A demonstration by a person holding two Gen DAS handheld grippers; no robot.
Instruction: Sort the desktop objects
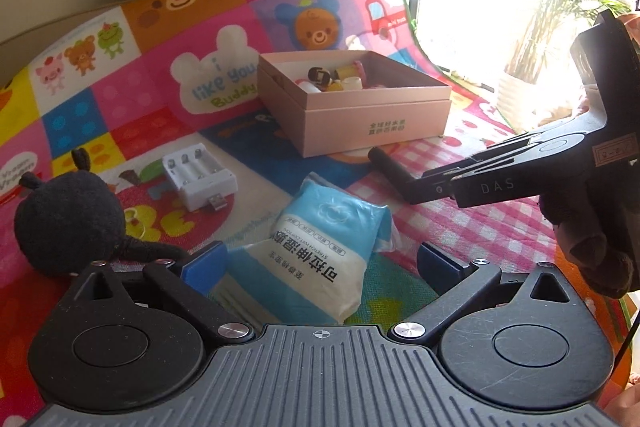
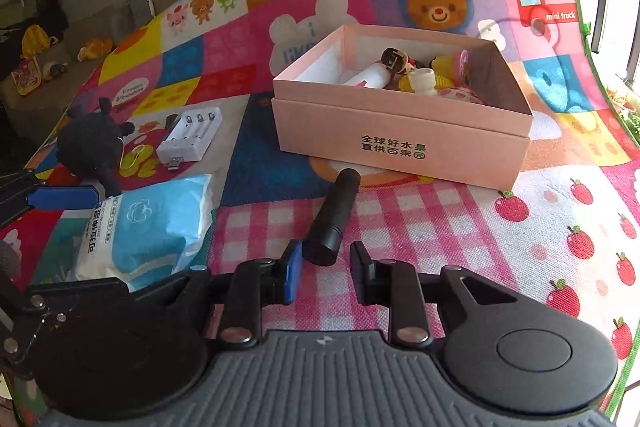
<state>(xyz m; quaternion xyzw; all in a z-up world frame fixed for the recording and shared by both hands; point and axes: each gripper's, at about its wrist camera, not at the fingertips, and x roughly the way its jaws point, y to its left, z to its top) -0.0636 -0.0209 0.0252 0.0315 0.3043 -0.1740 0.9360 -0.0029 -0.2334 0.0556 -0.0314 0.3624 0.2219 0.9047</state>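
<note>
Only from the left wrist: right gripper (image 1: 378, 157) angled down, jaws clamped on black cylinder (image 2: 333, 218) near pink box (image 2: 404, 147). Left gripper (image 1: 320, 259) jaws apart around wipes pack (image 1: 320, 247).

Each black plastic gripper (image 2: 325, 267) has 2 blue-padded fingers (image 2: 291, 269), silver screws behind them, and a ribbed grey base.
</note>
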